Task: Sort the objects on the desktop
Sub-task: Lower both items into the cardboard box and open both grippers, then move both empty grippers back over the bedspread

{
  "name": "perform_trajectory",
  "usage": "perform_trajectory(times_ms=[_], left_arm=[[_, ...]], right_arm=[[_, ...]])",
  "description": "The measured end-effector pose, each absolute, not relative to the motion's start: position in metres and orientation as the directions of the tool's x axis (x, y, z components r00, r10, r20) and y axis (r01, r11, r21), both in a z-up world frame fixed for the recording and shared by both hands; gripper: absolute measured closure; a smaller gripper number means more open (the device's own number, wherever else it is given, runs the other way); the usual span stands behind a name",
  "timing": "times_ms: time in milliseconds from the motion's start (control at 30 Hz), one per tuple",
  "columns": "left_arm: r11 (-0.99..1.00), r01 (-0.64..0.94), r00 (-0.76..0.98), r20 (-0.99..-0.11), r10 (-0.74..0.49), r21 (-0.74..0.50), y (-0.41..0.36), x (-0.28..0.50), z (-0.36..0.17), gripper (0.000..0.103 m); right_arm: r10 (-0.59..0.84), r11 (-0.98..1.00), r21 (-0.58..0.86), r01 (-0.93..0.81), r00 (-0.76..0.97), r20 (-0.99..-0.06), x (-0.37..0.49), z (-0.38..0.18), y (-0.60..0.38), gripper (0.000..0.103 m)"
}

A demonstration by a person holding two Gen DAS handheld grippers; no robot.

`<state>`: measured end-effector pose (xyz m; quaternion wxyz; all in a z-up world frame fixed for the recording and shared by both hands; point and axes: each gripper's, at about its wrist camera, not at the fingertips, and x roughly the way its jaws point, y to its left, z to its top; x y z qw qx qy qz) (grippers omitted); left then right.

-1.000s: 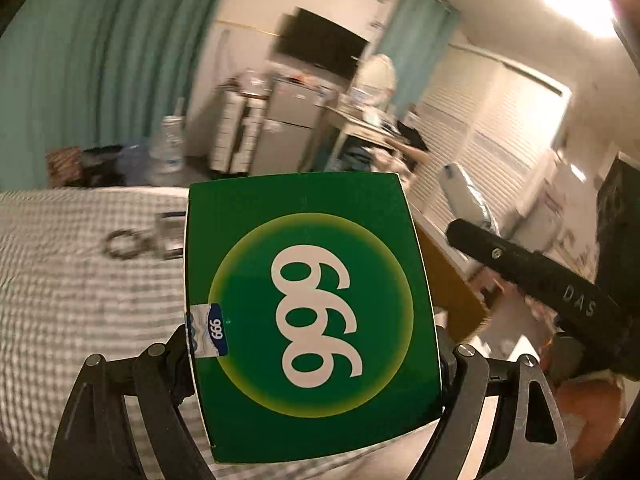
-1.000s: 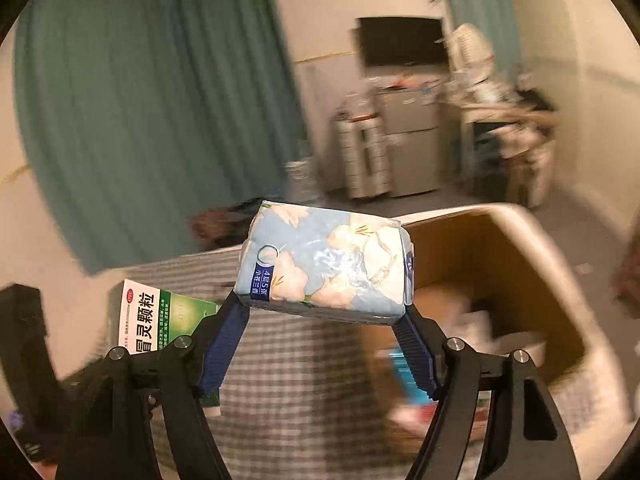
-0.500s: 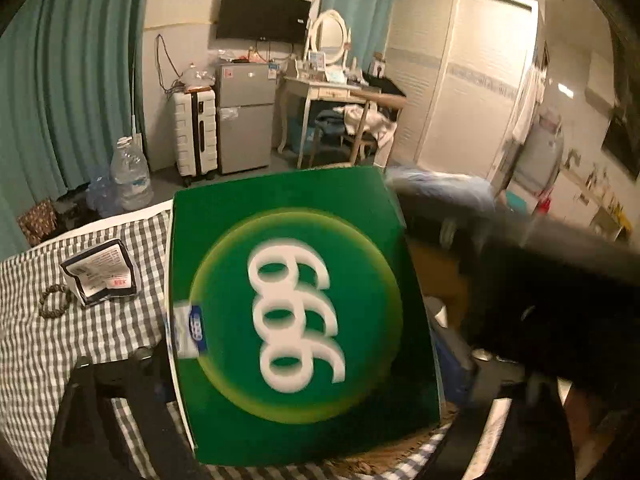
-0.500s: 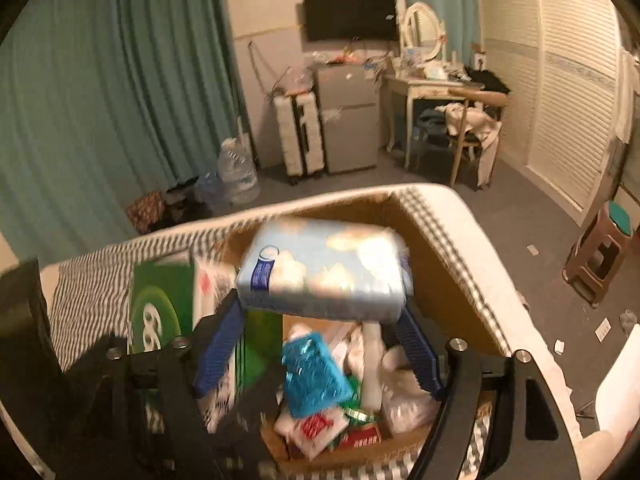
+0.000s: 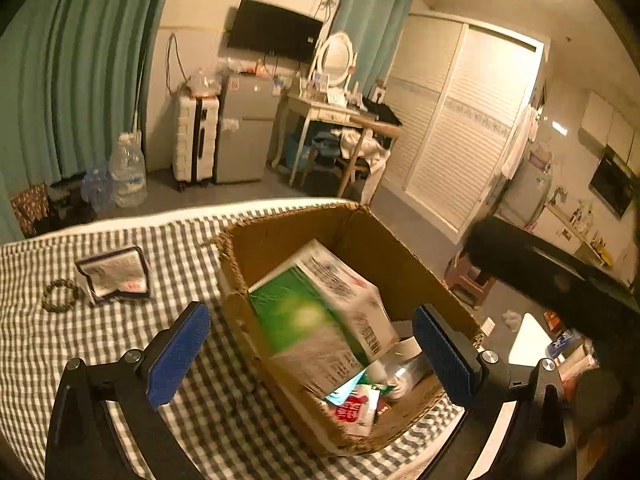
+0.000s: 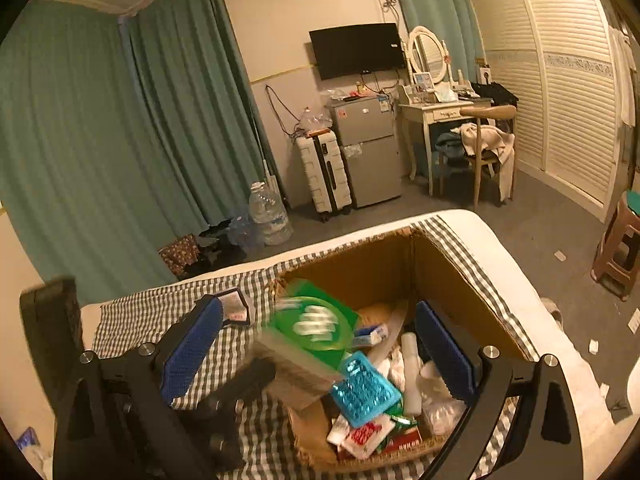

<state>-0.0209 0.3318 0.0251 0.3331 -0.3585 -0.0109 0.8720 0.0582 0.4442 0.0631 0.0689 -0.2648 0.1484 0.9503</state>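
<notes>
The checked cloth [image 5: 120, 360] carries everything. On it, on the right half of the left wrist view, stands the open cardboard box [image 5: 288, 220], already well filled. The green medicine box [image 5: 304, 320] is inside it, tilted, one end up against the far wall and the other down among the small packs. In the right wrist view the same cardboard box [image 6: 460, 292] holds the green medicine box [image 6: 316, 324] beside a blue blister pack [image 6: 364, 394].

Your left gripper [image 5: 310, 314] hangs over the near edge of the box. Its fingers [image 5: 176, 352] stand wide apart and press on nothing. Your right gripper [image 6: 318, 306] is also above the box. Its fingers [image 6: 444, 348] are opening, and nothing is clamped between them; what you see between them lies lower down, in the box.

I judge that both hands are free now, so the next move depends on what remains outside. A flat dark-edged packet [image 5: 114, 276] lies on the cloth to the left of the box and apart from it, up and to the left of your left fingers. Its long side runs nearly across the picture, a little slanted. Just beside it, further left, lies a small bead bracelet [image 5: 60, 294].

Both are on the left side of the box, so your left hand seems nearer. The right hand would need to cross over the box. For the packet, turn the fingers so that they close across its short side.
</notes>
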Motion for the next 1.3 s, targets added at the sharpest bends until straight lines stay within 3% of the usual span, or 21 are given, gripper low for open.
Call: perform_trajectory(times_ms=[67, 167, 367, 500, 633, 900, 1067, 1200, 1300], left_arm=[[-0.779, -0.564, -0.483, -0.655, 0.581, -0.275, 0.339, -0.023, 0.022, 0.0], [-0.785, -0.522, -0.506, -0.619, 0.6, -0.334, 0.323, -0.018, 0.016, 0.0], [-0.928, -0.3, -0.621, -0.693, 0.366, -0.221, 0.24, -0.049, -0.008, 0.0], [-0.996, -0.048, -0.702, -0.707, 0.089, -0.078, 0.156, -0.073, -0.032, 0.0], [-0.997, 0.065, -0.664, -0.748, -0.02, -0.031, 0.097, -0.086, -0.082, 0.0], [-0.985, 0.136, -0.598, -0.801, 0.004, -0.107, 0.063, -0.122, -0.157, 0.0], [-0.979, 0.106, -0.678, -0.733, 0.057, -0.174, 0.062, -0.146, -0.161, 0.0], [-0.997, -0.005, -0.715, -0.697, 0.056, -0.074, 0.086, -0.183, -0.163, 0.0], [-0.995, -0.059, -0.726, -0.681, 0.096, -0.077, 0.096, -0.211, -0.169, 0.0]], right_arm=[[0.062, -0.946, 0.241, -0.219, -0.847, -0.528, 0.065, 0.064, 0.445, 0.006], [0.086, -0.949, 0.215, -0.229, -0.849, -0.521, 0.075, 0.07, 0.448, 0.006], [0.032, -0.946, 0.258, -0.197, -0.848, -0.529, 0.065, 0.054, 0.443, 0.006], [-0.025, -0.971, 0.212, -0.11, -0.834, -0.55, 0.042, 0.027, 0.405, 0.006], [-0.136, -0.971, 0.238, 0.003, -0.827, -0.546, 0.018, 0.003, 0.365, 0.006], [-0.231, -0.964, 0.237, 0.119, -0.816, -0.53, -0.042, -0.039, 0.288, 0.001], [-0.192, -0.98, 0.149, 0.131, -0.815, -0.546, -0.095, -0.073, 0.257, 0.001], [-0.15, -0.981, 0.183, 0.056, -0.819, -0.554, -0.16, -0.102, 0.264, 0.001], [-0.129, -0.974, 0.225, -0.001, -0.816, -0.564, -0.197, -0.12, 0.275, 0.001]])
